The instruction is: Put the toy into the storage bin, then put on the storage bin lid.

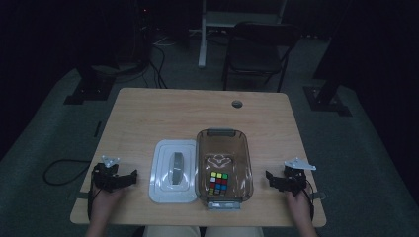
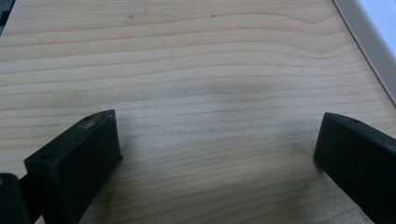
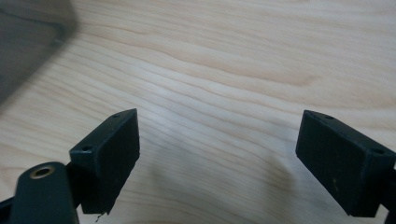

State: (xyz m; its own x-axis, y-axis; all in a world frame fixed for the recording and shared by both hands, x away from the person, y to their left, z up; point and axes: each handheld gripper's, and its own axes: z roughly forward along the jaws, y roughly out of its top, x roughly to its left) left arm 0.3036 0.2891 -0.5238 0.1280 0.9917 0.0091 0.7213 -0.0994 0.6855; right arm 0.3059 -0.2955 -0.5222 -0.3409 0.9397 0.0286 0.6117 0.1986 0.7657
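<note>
The left gripper (image 1: 129, 176) is a black, angular device topped by a pale grey three-cornered plate. Its two jaws are thick, matt black rectangular blocks with bevelled ends; each has a small round hole in its upper face, and the left-hand block carries light scuffing at its tip. A black cable trails from the body. The right gripper (image 1: 270, 176) is built alike: black body, grey three-cornered plate, black cable running back along the forearm. Its jaws are the same black blocks with small holes, and a brass-coloured ring sits in a rounded black part beside the left-hand block.
</note>
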